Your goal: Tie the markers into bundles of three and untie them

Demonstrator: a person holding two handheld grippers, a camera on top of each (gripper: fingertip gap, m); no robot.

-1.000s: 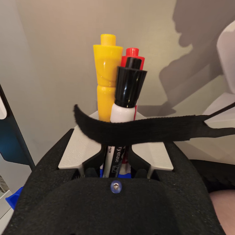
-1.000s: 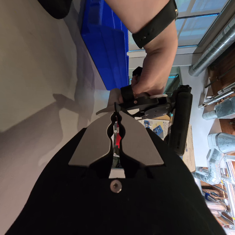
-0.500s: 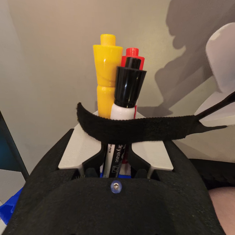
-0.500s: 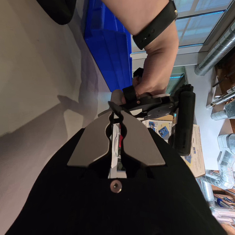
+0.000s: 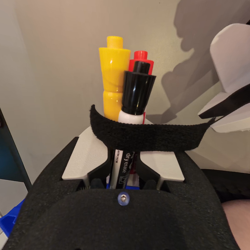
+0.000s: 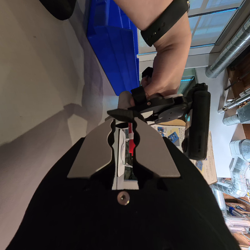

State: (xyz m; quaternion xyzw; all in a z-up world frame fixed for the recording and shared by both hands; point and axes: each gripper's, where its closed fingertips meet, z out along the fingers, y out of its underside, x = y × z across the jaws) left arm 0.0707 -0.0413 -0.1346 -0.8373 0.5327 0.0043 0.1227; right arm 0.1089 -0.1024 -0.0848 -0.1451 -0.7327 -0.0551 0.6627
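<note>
My left gripper is shut on three markers that stick out past its fingers: a yellow marker, a red marker and a black marker. A black hook-and-loop strap lies across them at the fingertips, with its short end curling up on the left. Its long end runs right, between the white fingers of my right gripper. In the right wrist view my right gripper is open, and the strap lies across its tips. The red marker shows through the gap.
A hand with a black wristband holds the left gripper's body. A blue bin stands on the pale table behind it. A cardboard box and metal ducts lie beyond.
My right gripper's fingers have spread apart, from nearly shut on the strap to open. It has moved closer to the left gripper. The strap's long end now angles upward.
</note>
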